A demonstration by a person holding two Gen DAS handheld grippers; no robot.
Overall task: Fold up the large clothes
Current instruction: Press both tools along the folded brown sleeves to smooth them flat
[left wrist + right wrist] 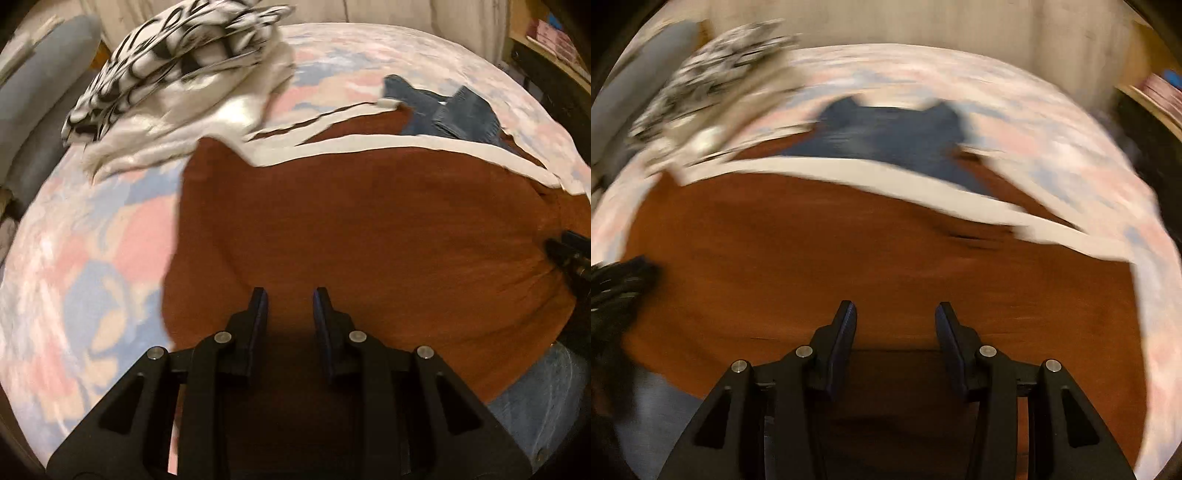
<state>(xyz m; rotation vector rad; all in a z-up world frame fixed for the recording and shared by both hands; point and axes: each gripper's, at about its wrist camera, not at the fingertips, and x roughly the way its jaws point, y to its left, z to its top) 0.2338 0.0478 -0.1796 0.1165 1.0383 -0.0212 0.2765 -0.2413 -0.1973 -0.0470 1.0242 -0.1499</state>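
Half the denim garment (452,110) under the rust-brown cloth (369,229), motion-blurred.

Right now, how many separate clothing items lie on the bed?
3: brown garment nearest, dark blue one behind it, black-and-white pile far left. The pile may hide more.

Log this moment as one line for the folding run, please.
task: fold large clothes | garment: rust-brown garment flat on bed | left gripper: open, empty | right gripper: open, empty
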